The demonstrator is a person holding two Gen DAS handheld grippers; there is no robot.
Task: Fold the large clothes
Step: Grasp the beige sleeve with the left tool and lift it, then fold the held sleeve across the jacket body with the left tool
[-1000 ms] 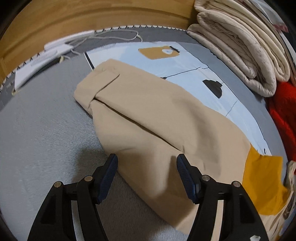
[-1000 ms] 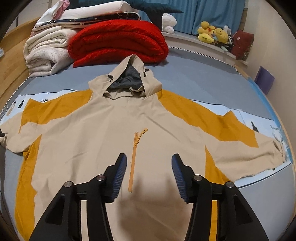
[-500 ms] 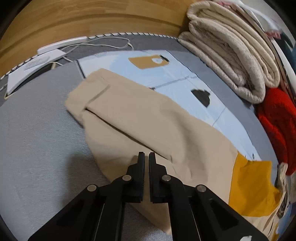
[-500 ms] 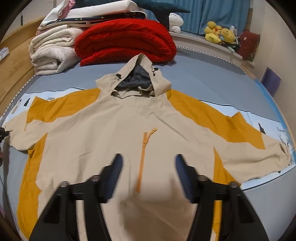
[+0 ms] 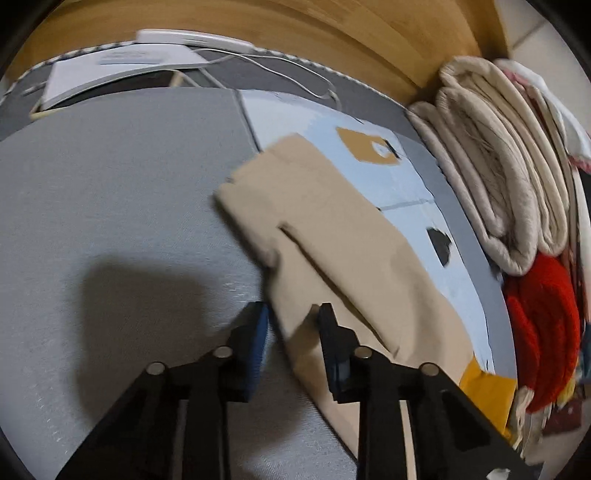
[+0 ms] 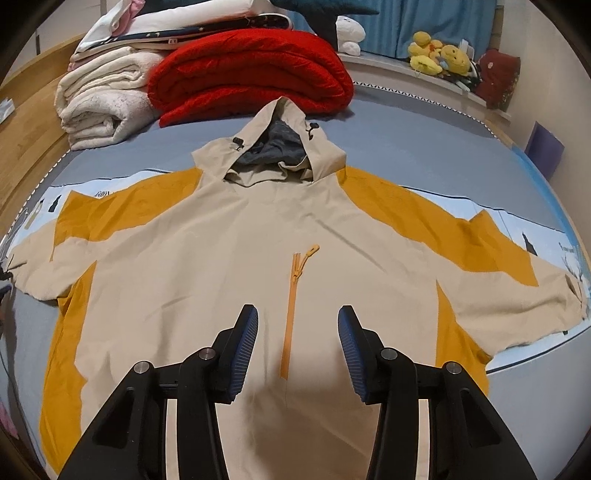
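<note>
A large beige and mustard hooded jacket (image 6: 229, 266) lies spread flat, front up, on the grey bed, with an orange zipper (image 6: 293, 295) down its chest. My right gripper (image 6: 297, 325) is open and empty, hovering over the lower chest astride the zipper. In the left wrist view the jacket's beige left sleeve (image 5: 332, 240) lies on the bed. My left gripper (image 5: 293, 328) is partly open, with the sleeve's lower edge between its fingers. The view is blurred, so I cannot tell if the pads touch the cloth.
Folded cream blankets (image 6: 103, 107) and a red blanket (image 6: 251, 70) are stacked beyond the hood. A light blue printed sheet (image 5: 369, 177) lies under the sleeves. A white device with cables (image 5: 122, 70) sits by the wooden bed frame (image 5: 295, 33). Plush toys (image 6: 439, 55) line the far ledge.
My left gripper closed half a second ago and has now opened partly, shifting left along the sleeve edge. My right gripper stayed open and moved slightly over the jacket's chest.
</note>
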